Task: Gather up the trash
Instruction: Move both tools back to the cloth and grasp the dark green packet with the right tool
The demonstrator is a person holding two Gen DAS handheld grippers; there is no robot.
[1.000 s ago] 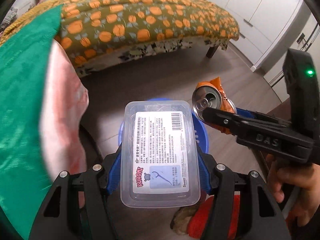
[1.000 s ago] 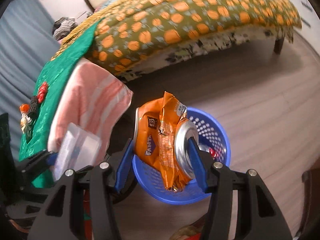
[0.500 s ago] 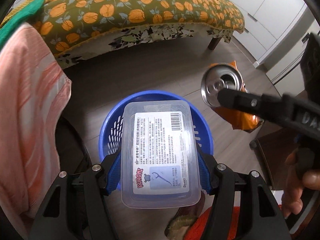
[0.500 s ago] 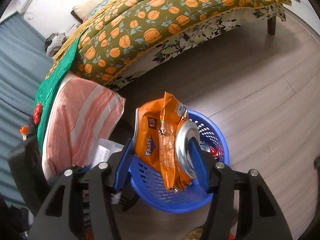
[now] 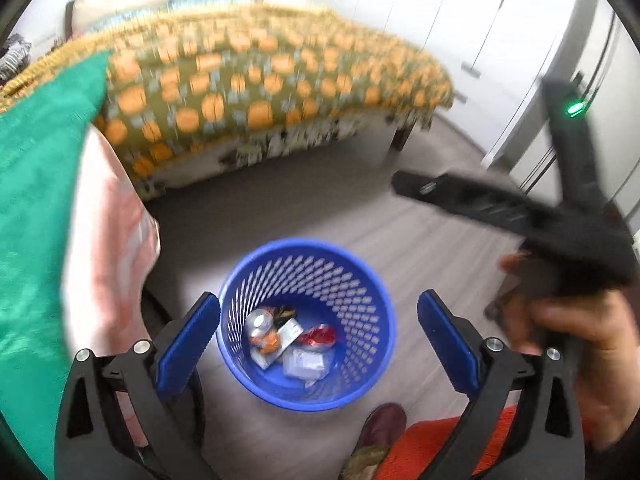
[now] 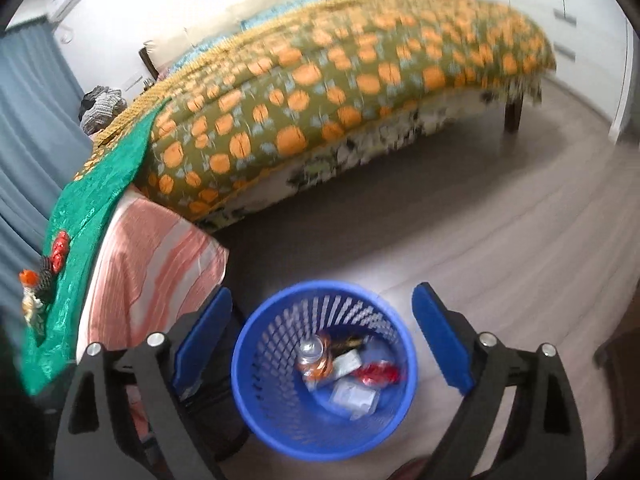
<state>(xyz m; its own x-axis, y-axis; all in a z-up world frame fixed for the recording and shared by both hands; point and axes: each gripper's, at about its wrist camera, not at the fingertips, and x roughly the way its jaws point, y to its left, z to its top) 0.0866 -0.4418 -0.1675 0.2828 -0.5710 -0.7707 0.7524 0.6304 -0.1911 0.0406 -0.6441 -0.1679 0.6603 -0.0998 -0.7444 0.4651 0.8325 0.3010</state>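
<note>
A blue mesh waste basket (image 5: 360,276) (image 6: 276,328) stands on the wood floor below both grippers. At its bottom lie the clear plastic box (image 5: 306,362) (image 6: 354,396), the crushed orange can (image 5: 262,330) (image 6: 316,358), a white packet and a red wrapper (image 5: 320,336) (image 6: 378,372). My left gripper (image 5: 318,338) hangs over the basket, jaws opening wide, nothing between them. My right gripper (image 6: 322,336) does the same from the other side, jaws opening and empty. In the left wrist view the black body of the right gripper (image 5: 520,216) shows at the right, held by a hand.
A bed with an orange-patterned green quilt (image 6: 340,92) fills the background. A green cloth (image 6: 88,216) and a pink striped pillow (image 6: 148,264) lie to the left of the basket. White closet doors (image 5: 480,40) stand at the right. A shoe (image 5: 380,424) is near the basket.
Both grippers opened and let go: the clear box and the orange can dropped into the blue basket. Both hands rose a little, so the basket looks farther below.
</note>
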